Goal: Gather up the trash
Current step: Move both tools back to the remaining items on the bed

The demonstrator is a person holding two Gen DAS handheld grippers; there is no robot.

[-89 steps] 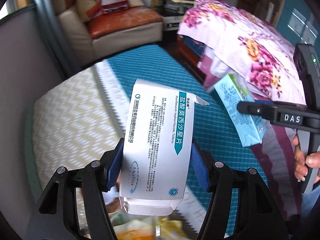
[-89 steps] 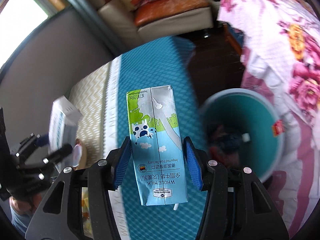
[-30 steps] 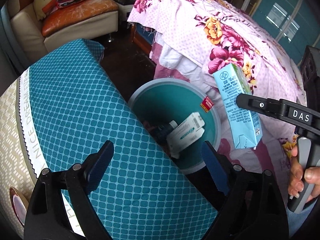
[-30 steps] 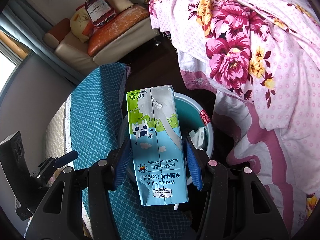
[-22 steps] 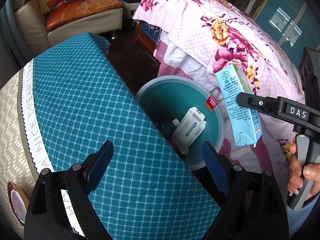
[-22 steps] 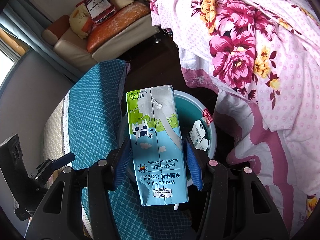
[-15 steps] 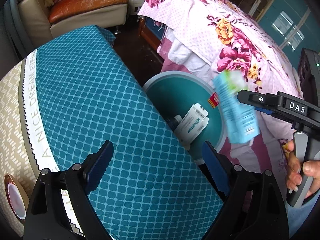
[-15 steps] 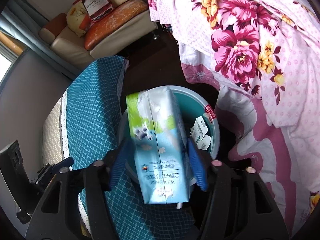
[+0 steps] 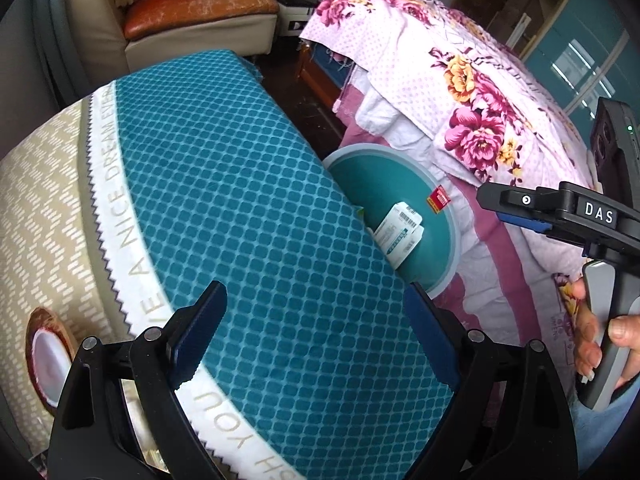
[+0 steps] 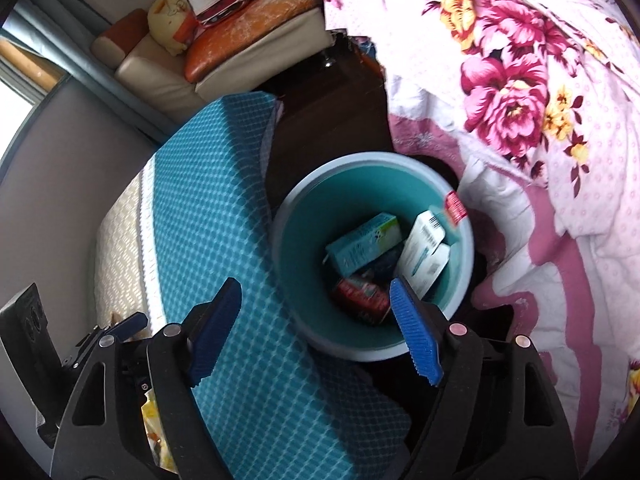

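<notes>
We hold both claws spread and empty: right claw (image 10: pixel 314 322) above the teal bin (image 10: pixel 466 276), left claw (image 9: pixel 314 344) over the teal-covered worktop (image 9: pixel 240 208). Milk carton (image 10: pixel 362 244), white medicine box (image 10: pixel 424 256) and a red wrapper (image 10: pixel 360 296) lie inside the bin, boxes slanted. Risk, in our judgement: the bin stands partly under the worktop's edge, so the next drop could clip the rim.

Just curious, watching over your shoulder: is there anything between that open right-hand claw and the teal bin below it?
Nothing visible. The right gripper hangs open above the teal bin, whose mouth is uncovered; the milk carton and white medicine box lie inside.
</notes>
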